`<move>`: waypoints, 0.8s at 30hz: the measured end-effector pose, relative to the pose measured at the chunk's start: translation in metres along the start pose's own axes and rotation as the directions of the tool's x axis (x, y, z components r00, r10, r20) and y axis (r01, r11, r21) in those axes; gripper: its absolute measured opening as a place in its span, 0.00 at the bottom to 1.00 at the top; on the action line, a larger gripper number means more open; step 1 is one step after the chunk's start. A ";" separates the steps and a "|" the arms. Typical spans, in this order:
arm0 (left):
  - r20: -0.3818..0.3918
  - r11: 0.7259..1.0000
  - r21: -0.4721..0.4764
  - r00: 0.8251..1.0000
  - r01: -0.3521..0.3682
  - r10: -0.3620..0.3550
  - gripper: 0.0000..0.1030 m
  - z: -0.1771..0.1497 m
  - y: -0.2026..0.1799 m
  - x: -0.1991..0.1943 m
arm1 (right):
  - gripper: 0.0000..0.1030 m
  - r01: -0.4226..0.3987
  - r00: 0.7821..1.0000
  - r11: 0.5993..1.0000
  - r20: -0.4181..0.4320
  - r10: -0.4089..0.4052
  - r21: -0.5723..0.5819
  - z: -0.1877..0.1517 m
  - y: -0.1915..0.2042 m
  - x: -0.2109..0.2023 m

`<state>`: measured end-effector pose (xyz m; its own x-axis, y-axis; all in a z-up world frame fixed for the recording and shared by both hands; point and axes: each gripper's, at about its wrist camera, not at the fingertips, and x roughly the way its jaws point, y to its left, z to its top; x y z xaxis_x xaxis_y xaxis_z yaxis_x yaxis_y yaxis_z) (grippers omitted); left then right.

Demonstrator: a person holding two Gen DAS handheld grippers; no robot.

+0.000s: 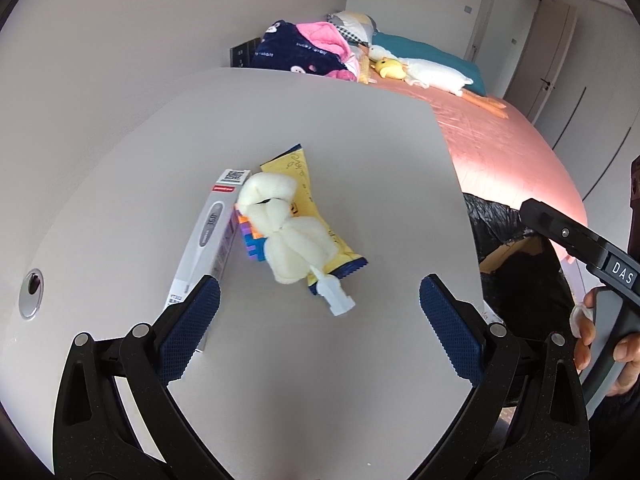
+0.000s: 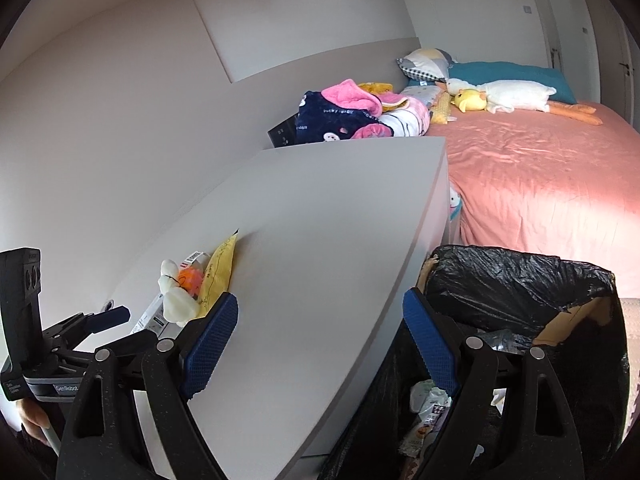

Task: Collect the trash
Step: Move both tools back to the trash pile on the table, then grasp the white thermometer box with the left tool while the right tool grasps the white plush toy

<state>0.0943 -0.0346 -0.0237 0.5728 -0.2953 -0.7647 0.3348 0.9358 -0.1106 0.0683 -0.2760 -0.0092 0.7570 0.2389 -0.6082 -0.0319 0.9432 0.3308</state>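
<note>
My left gripper hangs wide open and empty over the grey desk; the trash pile lies just ahead between its 2 fingers. My right gripper is equally wide, holding nothing, the lined bin just beyond its right finger.
</note>
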 end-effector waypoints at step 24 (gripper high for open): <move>-0.030 0.987 -0.003 0.987 -0.161 0.161 0.76 -0.016 0.070 0.027 | 0.79 -0.172 0.982 0.980 -0.097 0.163 -0.102 0.000 0.078 0.051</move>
<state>0.1218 0.0263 -0.0620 0.5960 -0.1351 -0.7915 0.2359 0.9717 0.0117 0.1045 -0.1905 -0.0145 0.6745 0.4104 -0.6137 -0.2283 0.9064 0.3553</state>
